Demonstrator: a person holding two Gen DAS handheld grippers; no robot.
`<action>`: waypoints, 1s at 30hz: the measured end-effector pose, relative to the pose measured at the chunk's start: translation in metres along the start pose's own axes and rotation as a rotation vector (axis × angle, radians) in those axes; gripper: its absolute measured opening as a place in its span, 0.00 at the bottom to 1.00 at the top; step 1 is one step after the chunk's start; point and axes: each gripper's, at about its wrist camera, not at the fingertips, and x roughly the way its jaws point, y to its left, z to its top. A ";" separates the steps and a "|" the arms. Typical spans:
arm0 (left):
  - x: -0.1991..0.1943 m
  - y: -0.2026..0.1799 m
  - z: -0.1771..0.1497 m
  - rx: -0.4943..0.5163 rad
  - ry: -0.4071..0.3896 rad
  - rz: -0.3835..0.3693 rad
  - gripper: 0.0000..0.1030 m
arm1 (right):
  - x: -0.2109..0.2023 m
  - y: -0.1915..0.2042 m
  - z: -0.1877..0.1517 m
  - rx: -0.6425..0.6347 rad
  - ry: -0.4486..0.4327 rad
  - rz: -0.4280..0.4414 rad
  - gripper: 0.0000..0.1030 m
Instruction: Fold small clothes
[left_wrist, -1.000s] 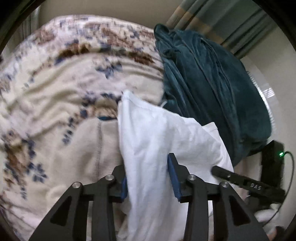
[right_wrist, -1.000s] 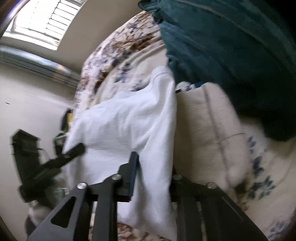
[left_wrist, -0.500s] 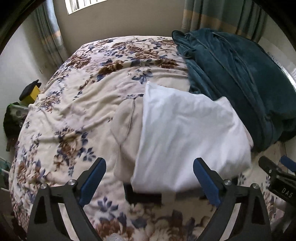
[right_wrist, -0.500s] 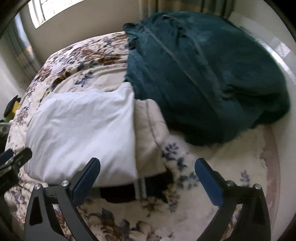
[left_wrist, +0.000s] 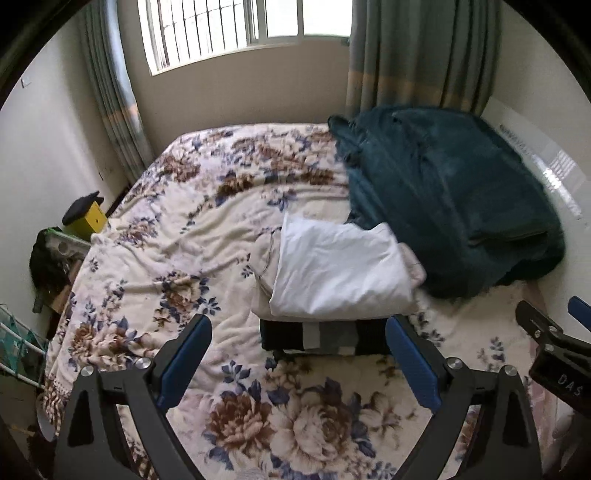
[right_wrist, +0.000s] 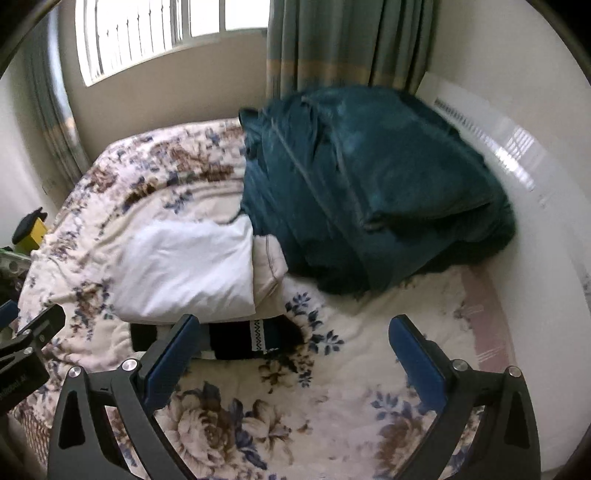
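A folded white garment (left_wrist: 340, 269) lies on top of a small stack on the bed; it also shows in the right wrist view (right_wrist: 188, 273). Under it is a folded beige garment (left_wrist: 264, 258) (right_wrist: 269, 266), and below that a dark folded piece (left_wrist: 321, 336) (right_wrist: 251, 338). My left gripper (left_wrist: 299, 354) is open and empty, held back above the bed in front of the stack. My right gripper (right_wrist: 295, 350) is open and empty, also pulled back from the stack.
The floral bedspread (left_wrist: 177, 240) covers the bed. A big teal blanket (left_wrist: 450, 199) (right_wrist: 362, 184) is heaped at the right against the wall. A yellow box (left_wrist: 92, 221) and clutter stand left of the bed. Window and curtains (left_wrist: 417, 55) are behind.
Both grippers let go of the white garment, opened wide and drew back and up from the stack. The white garment now lies flat on the pile.
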 end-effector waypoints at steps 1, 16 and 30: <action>-0.013 -0.001 -0.001 0.001 -0.010 -0.005 0.93 | -0.022 -0.003 -0.002 0.002 -0.019 0.005 1.00; -0.188 0.003 -0.041 -0.022 -0.137 -0.011 0.93 | -0.254 -0.038 -0.048 -0.006 -0.180 0.057 1.00; -0.250 0.004 -0.072 -0.025 -0.189 0.010 1.00 | -0.346 -0.047 -0.072 -0.036 -0.258 0.088 1.00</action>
